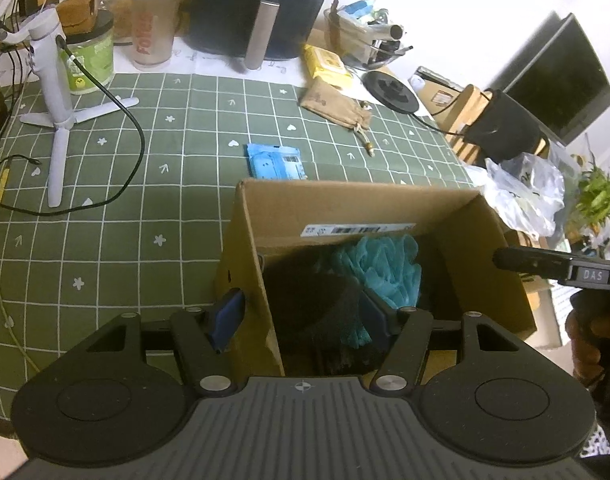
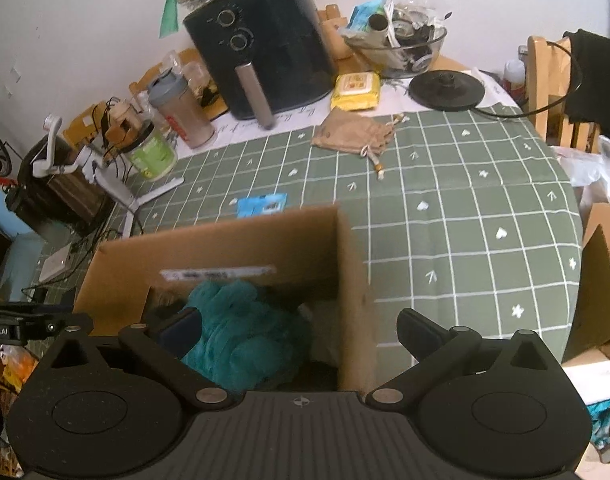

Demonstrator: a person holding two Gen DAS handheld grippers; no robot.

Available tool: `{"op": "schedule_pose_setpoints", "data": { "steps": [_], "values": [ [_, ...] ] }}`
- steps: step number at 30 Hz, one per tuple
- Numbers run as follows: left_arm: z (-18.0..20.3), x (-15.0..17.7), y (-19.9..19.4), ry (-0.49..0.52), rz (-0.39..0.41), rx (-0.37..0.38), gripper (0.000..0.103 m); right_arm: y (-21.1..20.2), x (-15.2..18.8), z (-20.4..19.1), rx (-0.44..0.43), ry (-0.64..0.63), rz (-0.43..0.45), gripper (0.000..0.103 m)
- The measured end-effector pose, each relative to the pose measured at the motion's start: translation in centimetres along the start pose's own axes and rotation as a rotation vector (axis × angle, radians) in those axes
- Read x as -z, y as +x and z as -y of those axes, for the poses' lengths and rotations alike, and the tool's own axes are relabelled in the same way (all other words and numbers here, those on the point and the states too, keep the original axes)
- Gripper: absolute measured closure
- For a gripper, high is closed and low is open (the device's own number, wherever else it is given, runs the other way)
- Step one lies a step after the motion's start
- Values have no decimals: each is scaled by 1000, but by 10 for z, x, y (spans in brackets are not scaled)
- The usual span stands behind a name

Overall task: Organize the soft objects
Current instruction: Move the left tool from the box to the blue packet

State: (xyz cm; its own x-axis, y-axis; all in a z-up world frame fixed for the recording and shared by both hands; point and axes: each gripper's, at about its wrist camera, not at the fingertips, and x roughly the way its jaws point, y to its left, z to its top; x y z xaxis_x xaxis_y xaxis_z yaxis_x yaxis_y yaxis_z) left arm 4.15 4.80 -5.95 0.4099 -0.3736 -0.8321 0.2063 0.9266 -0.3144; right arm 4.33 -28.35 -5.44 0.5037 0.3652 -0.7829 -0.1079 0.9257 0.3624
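My left gripper (image 1: 301,316) straddles the left wall of the cardboard box (image 1: 249,264), jaws apart, gripping nothing. My right gripper (image 2: 301,332) stands wide across the opposite wall, empty. The teal fluffy cloth (image 2: 241,332) lies inside the box; a tan drawstring pouch (image 2: 353,132) and blue packet (image 1: 275,160) rest on the green tablecloth (image 2: 465,220).

teal cloth (image 2: 241,328), brown box (image 1: 385,208), green grid tablecloth (image 1: 145,200)
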Motion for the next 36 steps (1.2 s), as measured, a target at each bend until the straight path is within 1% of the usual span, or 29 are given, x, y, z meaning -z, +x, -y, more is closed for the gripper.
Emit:
{"op": "schedule_pose_setpoints", "data": {
  "steps": [8,14,20,24,31,36],
  "values": [
    [-3,-16,3,-21,16,-34,41,6,-24,11,-7,-29,9,0],
    [-5,-32,-1,-36,55,-55,41,13,-39,26,-5,-47,-1,0],
    [-6,-53,-2,-40,85,-83,41,21,-55,38,-1,-71,-2,0],
    [-7,-68,3,-47,92,-112,41,31,-64,46,14,-82,-1,0],
    [-8,-100,18,-63,58,-156,41,45,-75,55,16,-88,-5,0],
    [-6,-124,38,-65,-12,-202,41,51,-80,58,20,-90,-4,0]
  ]
}}
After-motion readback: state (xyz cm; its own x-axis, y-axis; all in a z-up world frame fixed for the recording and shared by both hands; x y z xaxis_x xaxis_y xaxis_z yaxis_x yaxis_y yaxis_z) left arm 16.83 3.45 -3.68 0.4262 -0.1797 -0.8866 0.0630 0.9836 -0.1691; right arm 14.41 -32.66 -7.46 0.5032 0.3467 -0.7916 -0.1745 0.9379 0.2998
